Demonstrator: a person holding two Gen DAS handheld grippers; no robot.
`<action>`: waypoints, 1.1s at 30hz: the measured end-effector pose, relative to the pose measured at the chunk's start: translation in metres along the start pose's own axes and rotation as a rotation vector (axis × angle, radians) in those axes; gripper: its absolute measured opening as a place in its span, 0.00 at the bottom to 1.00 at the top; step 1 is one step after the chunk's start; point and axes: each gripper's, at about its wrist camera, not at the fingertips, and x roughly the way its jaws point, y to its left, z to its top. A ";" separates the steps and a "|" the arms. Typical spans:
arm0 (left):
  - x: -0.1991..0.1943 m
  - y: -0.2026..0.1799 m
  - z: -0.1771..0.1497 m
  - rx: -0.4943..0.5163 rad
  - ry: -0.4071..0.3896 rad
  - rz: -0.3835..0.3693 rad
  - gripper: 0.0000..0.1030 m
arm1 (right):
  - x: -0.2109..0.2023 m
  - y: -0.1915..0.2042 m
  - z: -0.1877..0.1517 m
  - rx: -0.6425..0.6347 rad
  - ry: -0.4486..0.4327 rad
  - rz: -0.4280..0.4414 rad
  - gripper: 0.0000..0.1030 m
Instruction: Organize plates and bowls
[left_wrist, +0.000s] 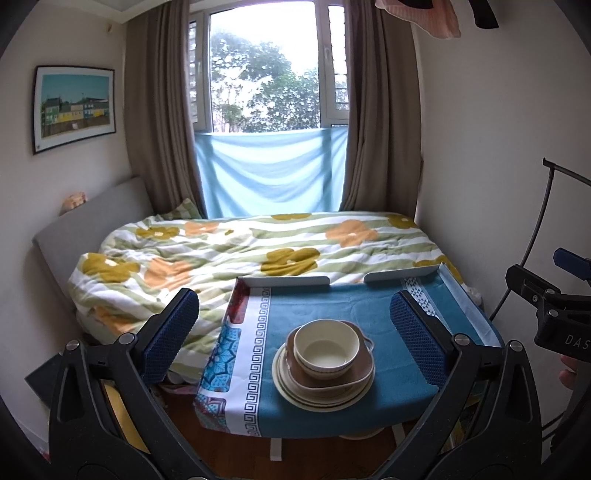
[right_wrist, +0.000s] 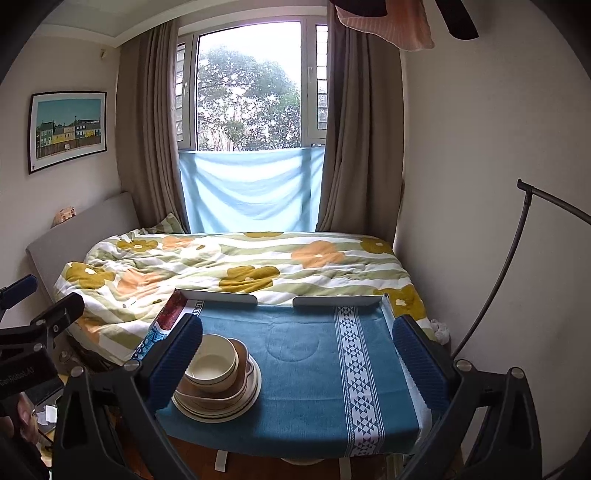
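A stack of crockery stands on the small table (left_wrist: 332, 310) covered with a blue cloth. At the bottom lie cream plates (left_wrist: 321, 400) (right_wrist: 218, 411), on them a brown squarish dish (left_wrist: 332, 380) (right_wrist: 207, 397), and on top a cream bowl (left_wrist: 327, 349) (right_wrist: 212, 363). My left gripper (left_wrist: 295, 339) hangs open above and before the stack, its blue pads wide on either side, touching nothing. My right gripper (right_wrist: 297, 358) is open too, to the right of the stack over bare cloth. Its left pad (right_wrist: 177, 362) hides part of the stack.
A bed with a flowered quilt (left_wrist: 258, 243) lies right behind the table, under a window with curtains. White rails (left_wrist: 284, 281) edge the table's far side. A thin black stand (right_wrist: 509, 258) curves along the right wall. The other gripper shows at each view's side.
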 end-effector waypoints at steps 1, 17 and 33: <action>0.001 0.000 0.000 0.001 0.000 -0.001 0.99 | 0.001 0.000 0.000 0.000 -0.002 0.001 0.99; 0.011 -0.001 0.001 0.004 0.016 -0.002 0.99 | 0.006 0.001 0.001 0.000 0.001 0.003 0.99; 0.013 0.000 0.002 0.000 0.018 0.004 0.99 | 0.019 0.000 0.003 0.009 -0.001 0.000 0.99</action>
